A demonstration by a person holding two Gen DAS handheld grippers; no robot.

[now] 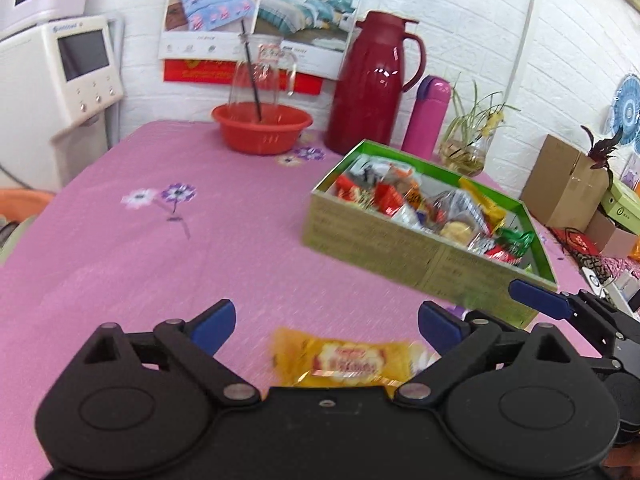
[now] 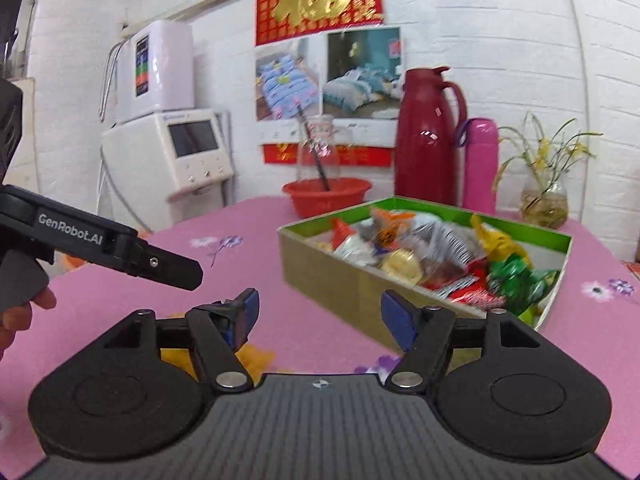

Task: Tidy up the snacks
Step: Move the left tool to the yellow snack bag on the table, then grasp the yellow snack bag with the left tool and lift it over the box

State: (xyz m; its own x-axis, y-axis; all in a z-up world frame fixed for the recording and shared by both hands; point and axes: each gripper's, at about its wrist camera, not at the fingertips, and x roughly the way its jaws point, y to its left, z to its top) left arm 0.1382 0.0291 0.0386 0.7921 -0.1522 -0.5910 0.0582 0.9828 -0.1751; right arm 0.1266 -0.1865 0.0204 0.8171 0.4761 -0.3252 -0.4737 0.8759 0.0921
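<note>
Both grippers hover above the pink tablecloth [image 1: 140,248]. The left gripper [image 1: 326,326] is spread wide and empty, a yellow snack packet [image 1: 344,358] lying on the cloth between its 2 fingers. The right gripper [image 2: 320,316] gapes too, holding nothing. The green box [image 2: 320,276], full of snacks, stands just beyond.

left gripper [image 1: 326,326] fingers spread wide, right gripper [image 2: 320,314] likewise, side by side
</note>
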